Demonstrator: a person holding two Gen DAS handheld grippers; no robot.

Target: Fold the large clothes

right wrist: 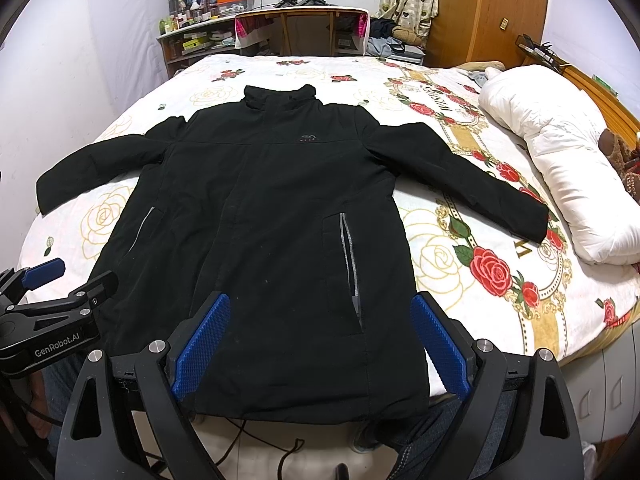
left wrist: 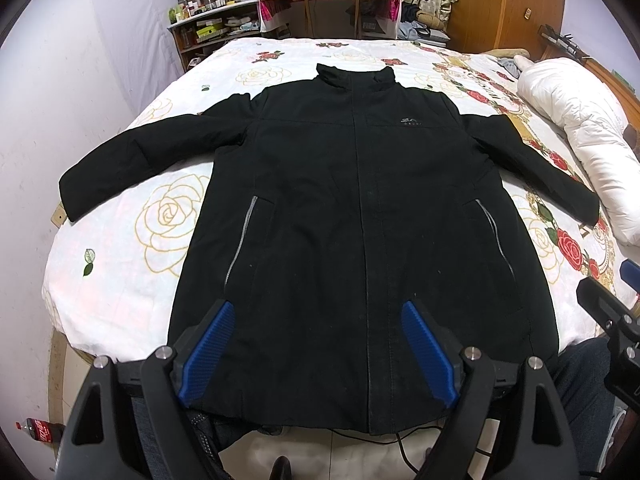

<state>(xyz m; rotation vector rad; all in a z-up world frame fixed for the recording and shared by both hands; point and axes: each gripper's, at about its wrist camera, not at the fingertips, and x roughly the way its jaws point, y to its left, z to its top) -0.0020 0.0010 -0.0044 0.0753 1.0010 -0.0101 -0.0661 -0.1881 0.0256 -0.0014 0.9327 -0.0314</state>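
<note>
A large black jacket (left wrist: 340, 208) lies flat and face up on the bed, collar toward the far side, both sleeves spread out sideways, hem hanging over the near edge. The same jacket (right wrist: 264, 216) fills the right wrist view. My left gripper (left wrist: 318, 308) hovers open above the hem, blue pads (left wrist: 208, 354) wide apart, nothing between them. My right gripper (right wrist: 320, 300) is likewise open over the hem's right part, near the grey pocket zip (right wrist: 349, 256). Each gripper shows at the edge of the other's view: the right gripper (left wrist: 612, 304) and the left gripper (right wrist: 60, 280).
The bed (left wrist: 168, 216) has a white rose-print cover. A rolled white duvet (left wrist: 580, 132) lies along its right side. Beyond the bed stand a desk (left wrist: 328, 12), cluttered shelves (left wrist: 208, 24) and a wooden wardrobe (right wrist: 488, 12). A person's jeans-clad legs (right wrist: 420, 440) and a cable (left wrist: 400, 444) are on the floor below.
</note>
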